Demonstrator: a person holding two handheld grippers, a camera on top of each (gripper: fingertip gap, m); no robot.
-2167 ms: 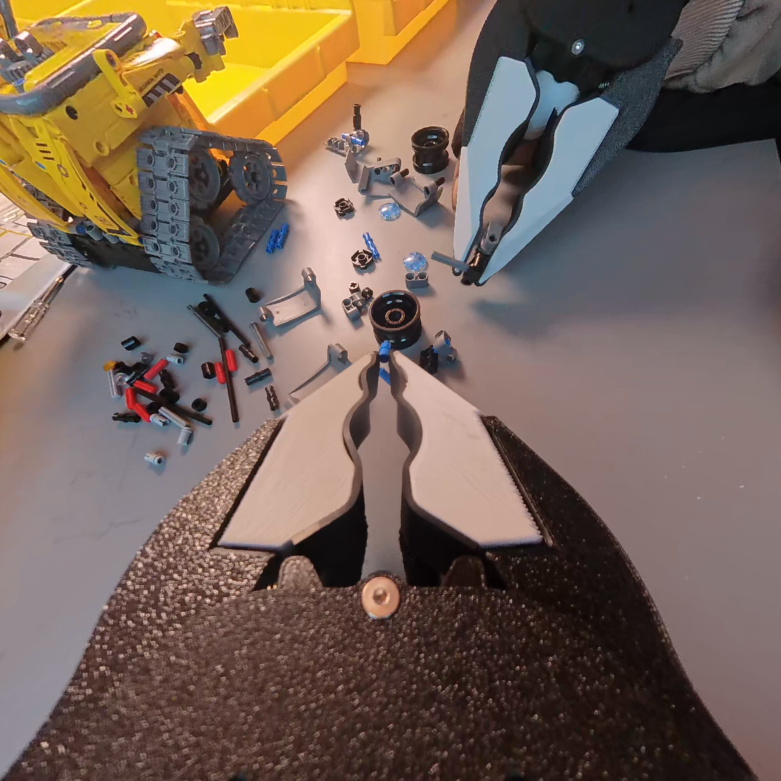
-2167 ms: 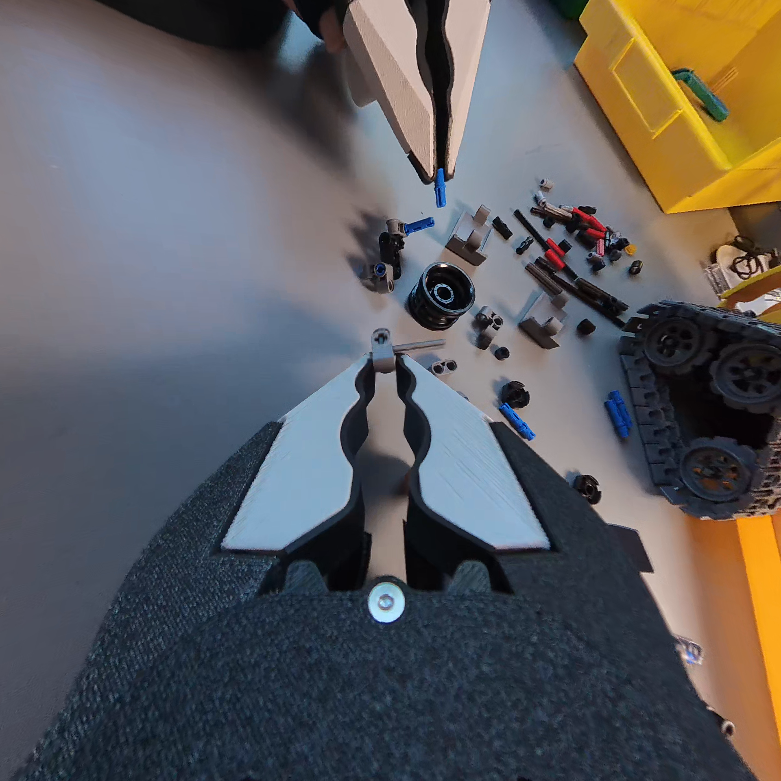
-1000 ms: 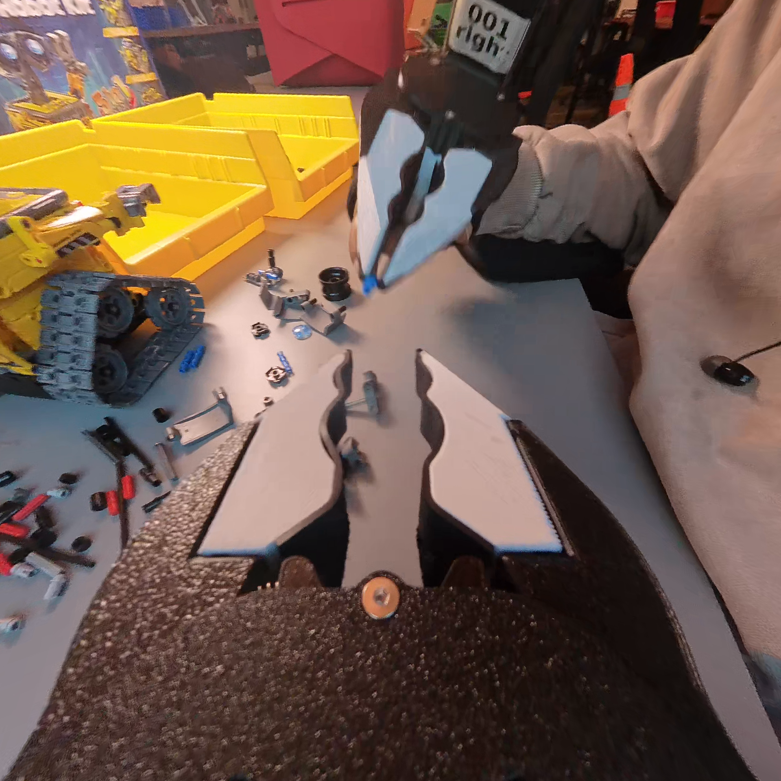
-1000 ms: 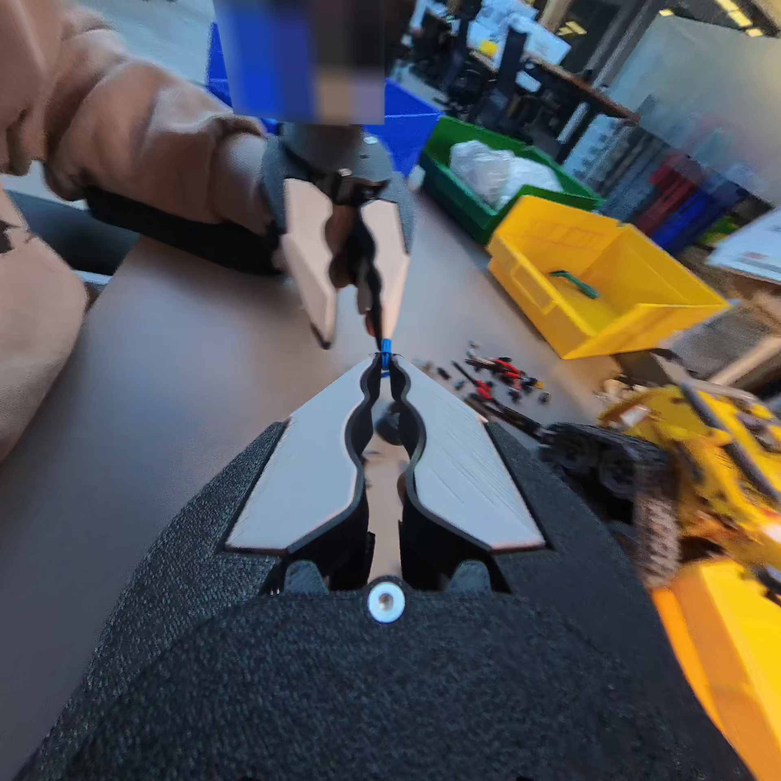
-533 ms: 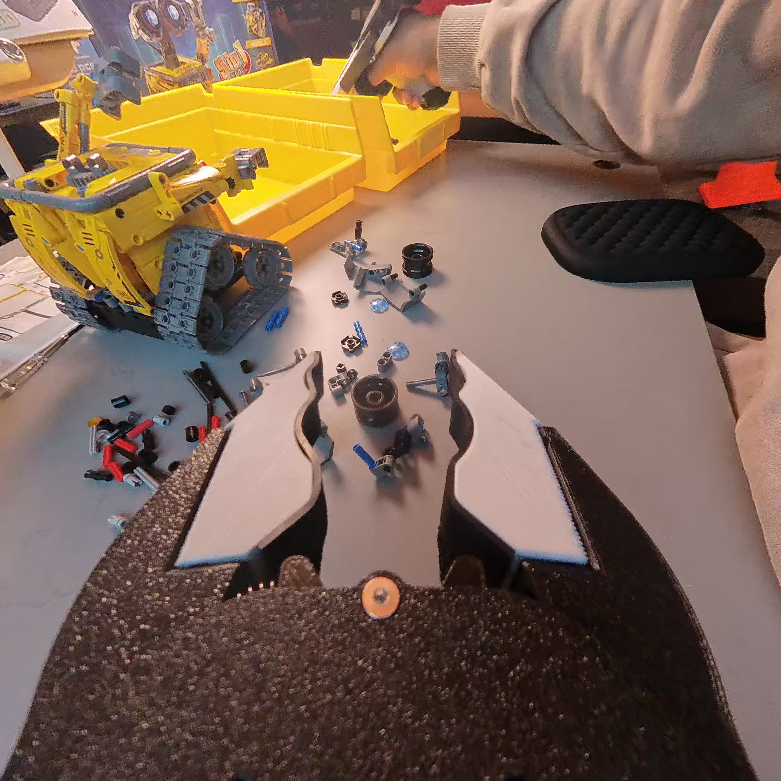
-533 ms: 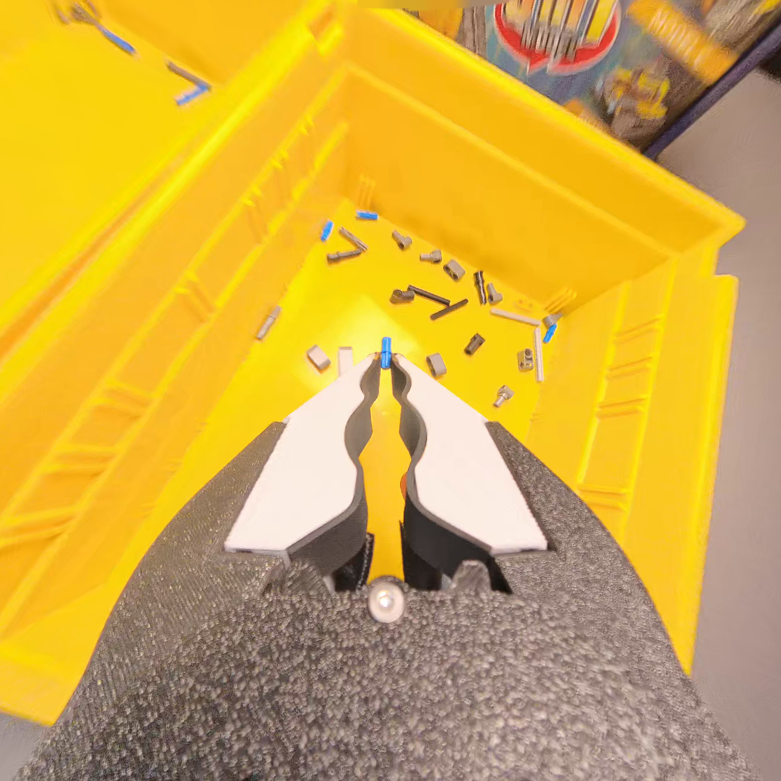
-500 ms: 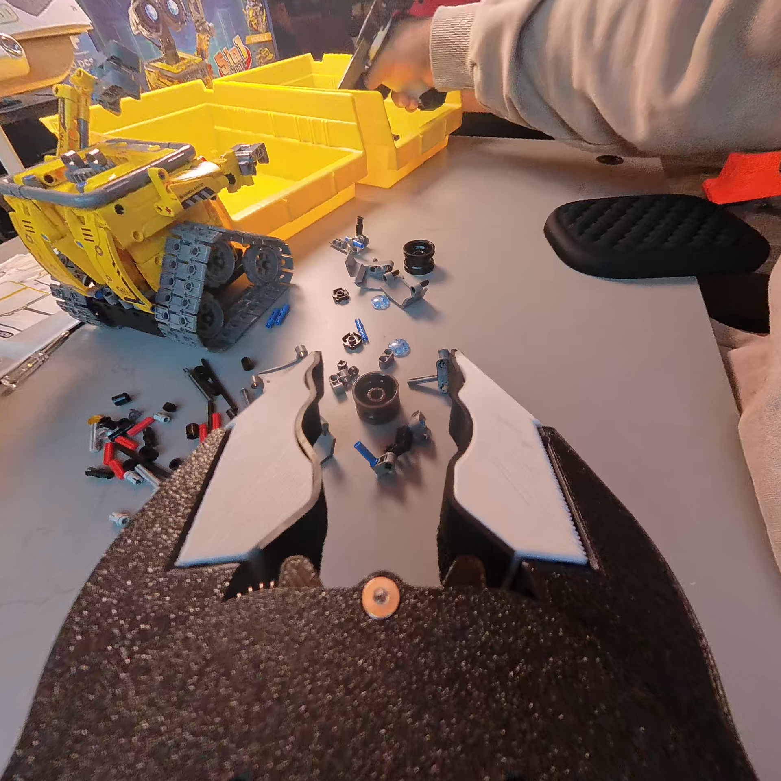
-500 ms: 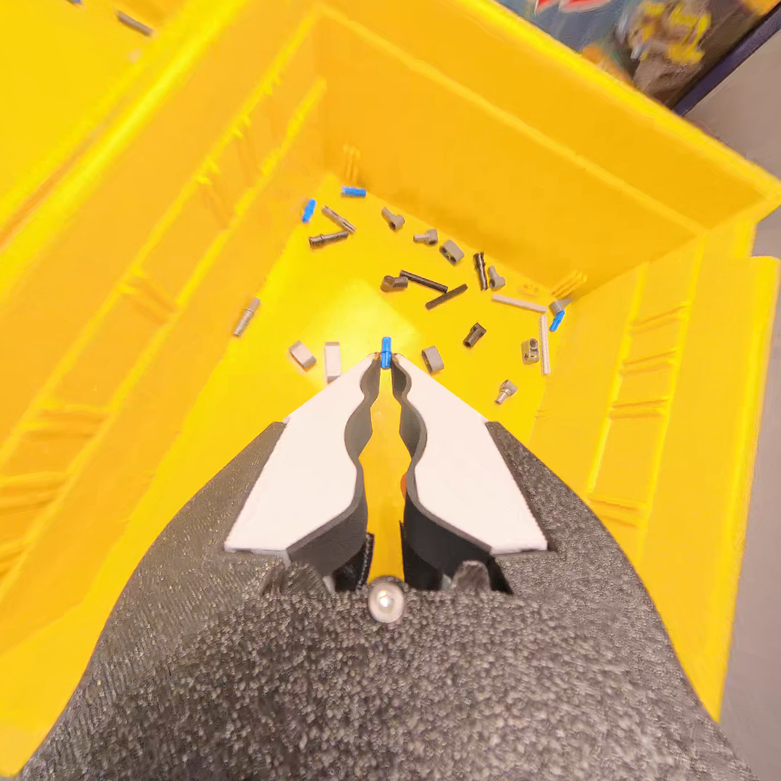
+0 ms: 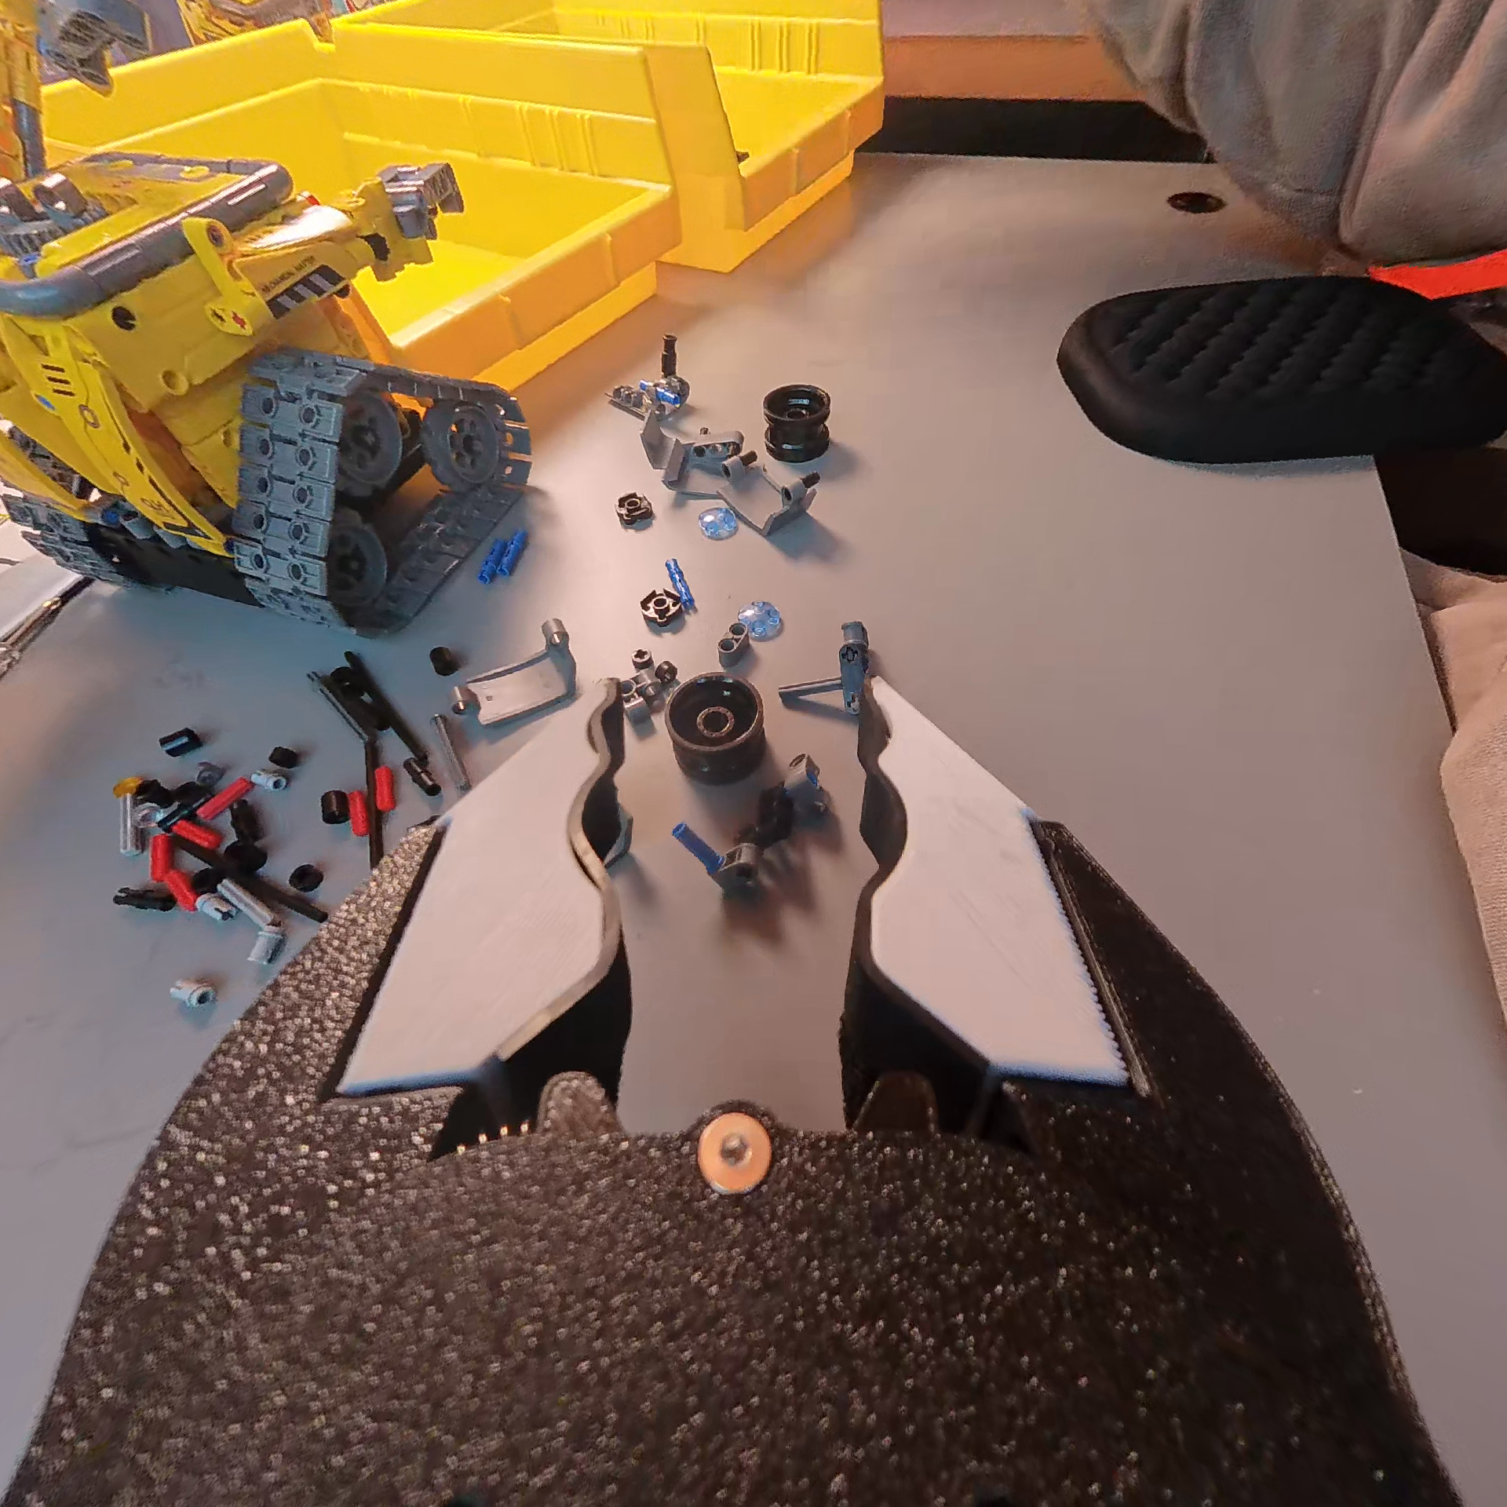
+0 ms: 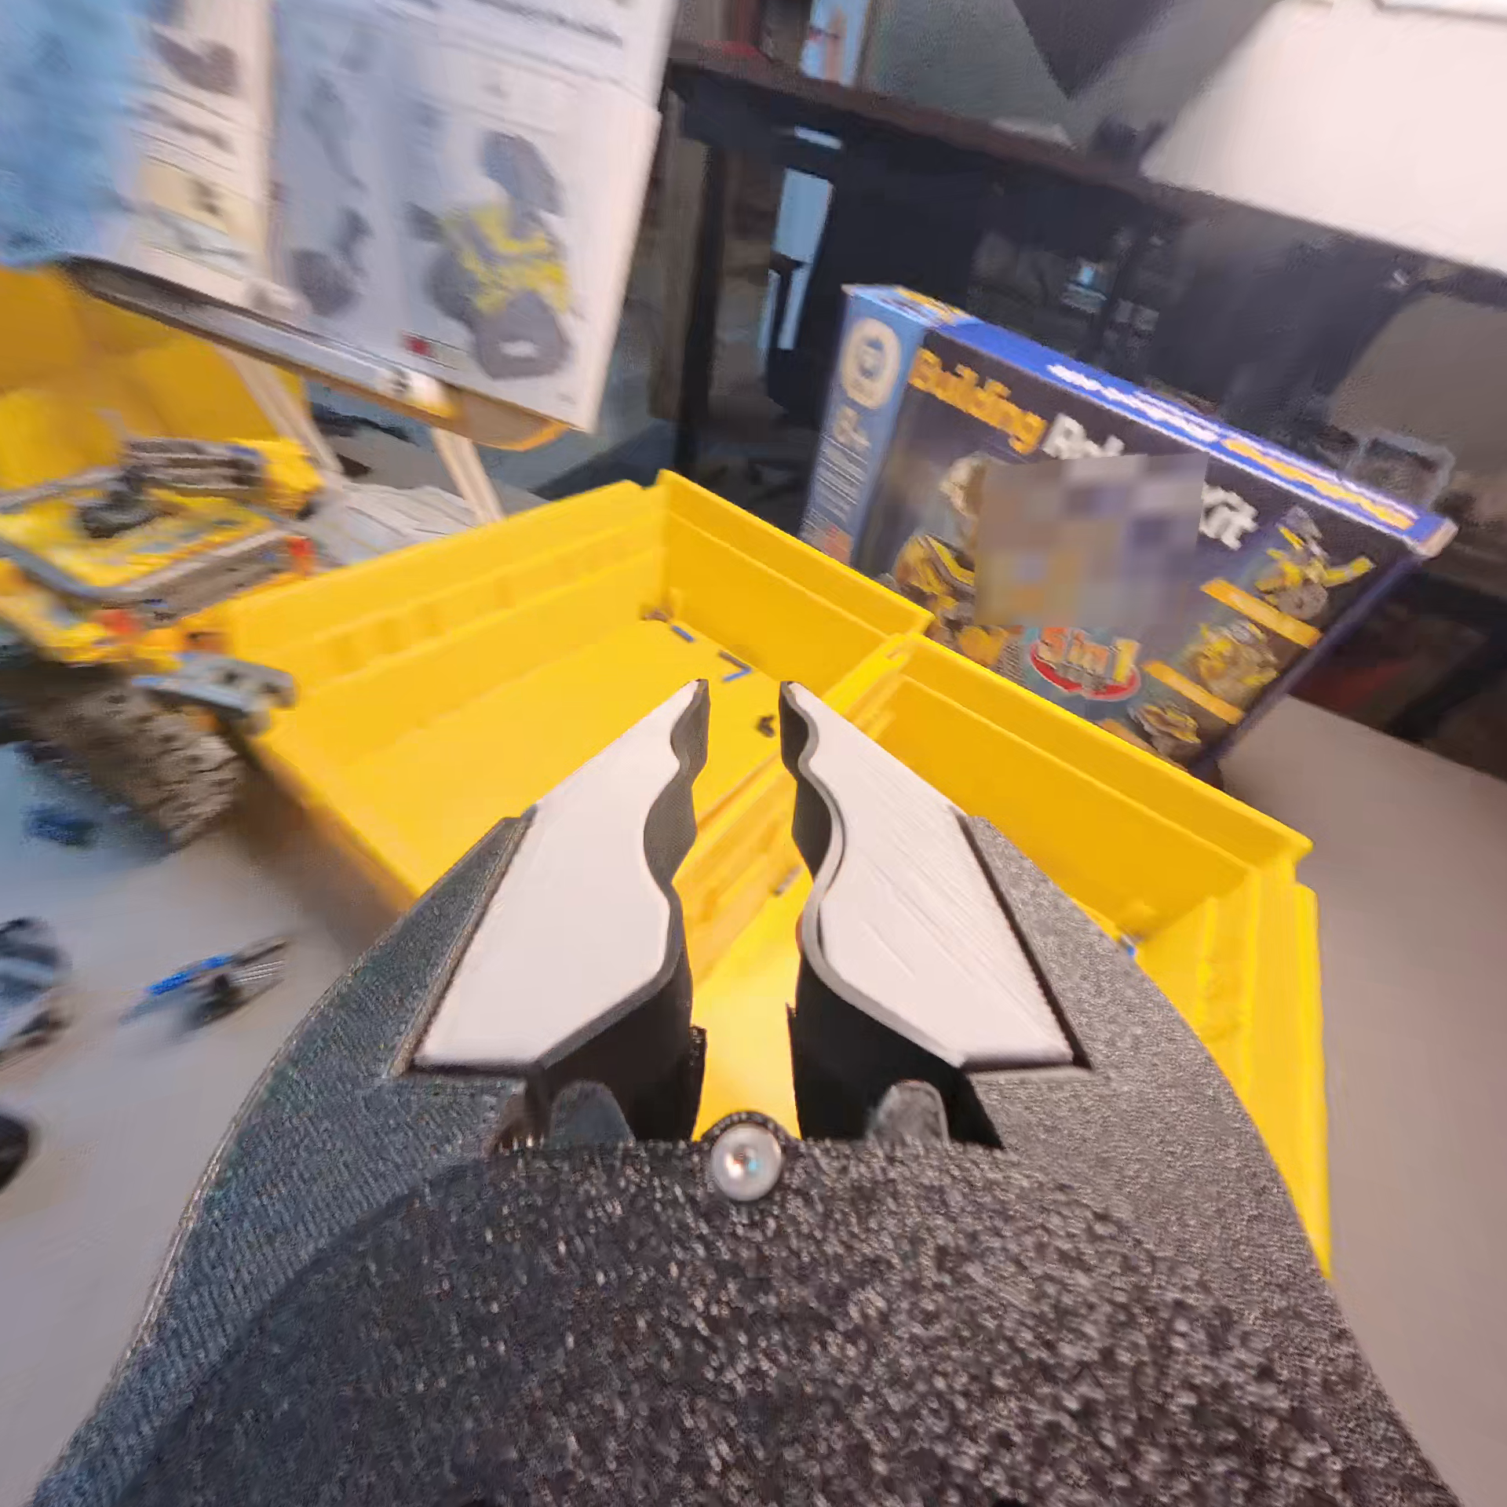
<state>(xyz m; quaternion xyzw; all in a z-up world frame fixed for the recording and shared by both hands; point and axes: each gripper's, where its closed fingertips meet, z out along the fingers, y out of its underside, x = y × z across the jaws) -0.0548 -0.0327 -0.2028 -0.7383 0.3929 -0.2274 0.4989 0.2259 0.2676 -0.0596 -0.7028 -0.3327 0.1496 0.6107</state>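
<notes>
Left wrist view: the left gripper (image 9: pixel 738 701) is held low over the grey table (image 9: pixel 1101 652), fingers (image 9: pixel 522 889) spread wide and nothing gripped. One black wheel hub (image 9: pixel 715 726) is seen right between the fingertips, not touched by either. A second black wheel hub (image 9: pixel 797 422) is parked farther back. Just past the right fingertip a grey axle connector (image 9: pixel 836 681) is found, very close to it. A blue pin on a grey joint (image 9: pixel 718 852) lies inside the gap, nearer the gripper body. Two blue pins (image 9: pixel 501 556) lie side by side beside the tracked yellow model (image 9: pixel 228 391), which sits at the left. A heap of red and black pins (image 9: pixel 204 832) is scattered at far left. Two yellow bins (image 9: pixel 530 171) can be counted behind.

Right wrist view (pretty blurry): the right gripper (image 10: pixel 742 697) is held above the bins, fingers parted a bit, nothing pinched. Two yellow bins (image 10: pixel 1060 783) are seen side by side, a few small blue bits (image 10: pixel 734 669) in the left one. One toy box (image 10: pixel 1101 530) stands behind, one instruction sheet (image 10: pixel 408 187) is propped at the upper left.
</notes>
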